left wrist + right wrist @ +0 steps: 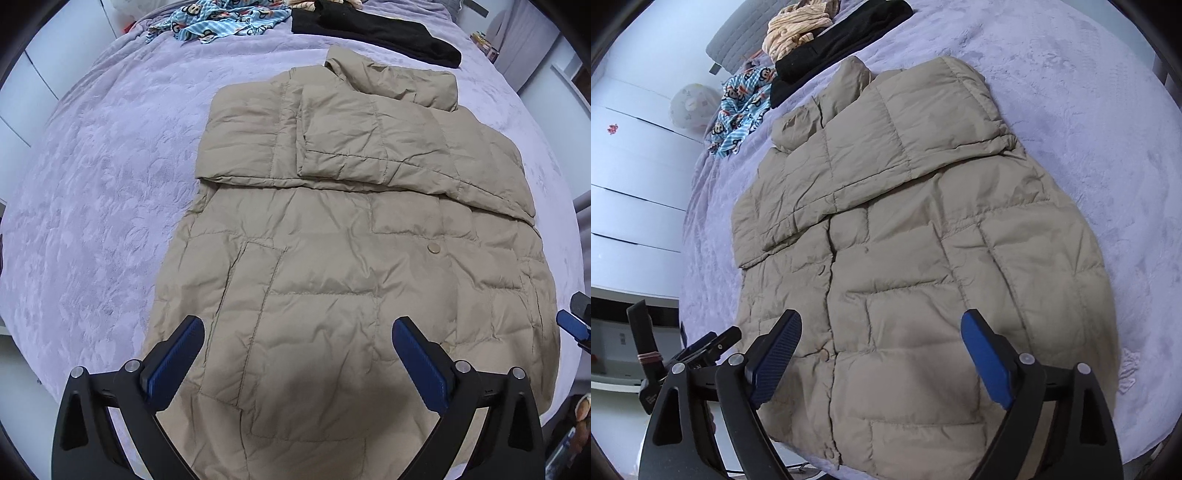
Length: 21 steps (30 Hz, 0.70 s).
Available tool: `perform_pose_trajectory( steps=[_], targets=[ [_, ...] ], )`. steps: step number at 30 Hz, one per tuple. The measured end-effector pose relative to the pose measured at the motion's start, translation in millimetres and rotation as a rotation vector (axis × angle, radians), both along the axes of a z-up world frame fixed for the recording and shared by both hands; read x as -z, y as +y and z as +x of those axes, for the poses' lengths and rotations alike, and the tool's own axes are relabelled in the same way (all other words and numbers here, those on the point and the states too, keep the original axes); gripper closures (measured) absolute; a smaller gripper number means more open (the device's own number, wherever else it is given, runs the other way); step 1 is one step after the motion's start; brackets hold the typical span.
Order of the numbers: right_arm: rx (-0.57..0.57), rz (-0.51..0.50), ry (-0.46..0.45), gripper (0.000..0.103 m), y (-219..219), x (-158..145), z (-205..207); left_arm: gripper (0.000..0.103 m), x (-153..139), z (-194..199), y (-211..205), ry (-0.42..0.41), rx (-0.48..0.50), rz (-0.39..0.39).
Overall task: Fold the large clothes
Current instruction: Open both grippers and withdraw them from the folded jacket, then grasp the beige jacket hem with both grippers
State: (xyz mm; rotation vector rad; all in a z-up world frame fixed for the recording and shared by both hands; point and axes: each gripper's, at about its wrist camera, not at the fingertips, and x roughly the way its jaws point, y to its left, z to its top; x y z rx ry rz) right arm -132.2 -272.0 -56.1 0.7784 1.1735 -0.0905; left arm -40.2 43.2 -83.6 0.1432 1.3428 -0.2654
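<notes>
A beige quilted puffer jacket [332,240] lies flat on a lavender bed cover [92,184], collar at the far end, both sleeves folded across its chest. It also shows in the right wrist view [905,258]. My left gripper [297,325] is open and empty, hovering over the jacket's hem on the left side. My right gripper [881,317] is open and empty, hovering over the hem on the right side. The right gripper's blue fingertip [572,325] shows at the right edge of the left wrist view.
A black garment [369,29] and a blue monkey-print cloth [221,22] lie at the far end of the bed. A striped beige cloth [798,33] lies beside them. White drawers [628,184] stand left of the bed. The bed cover [1108,110] lies bare around the jacket.
</notes>
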Motion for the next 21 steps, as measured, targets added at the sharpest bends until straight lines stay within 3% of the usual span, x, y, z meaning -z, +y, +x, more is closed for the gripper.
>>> perform_pose_trajectory(
  steps=[12,21],
  targets=[
    [0.134,0.158,-0.029,0.013,48,6,-38,0.001,3,-27,49,0.006,0.047,-0.035],
    [0.228,0.239,0.063,0.013,64,19,-80,0.001,2,-57,81,0.021,0.034,-0.031]
  ],
)
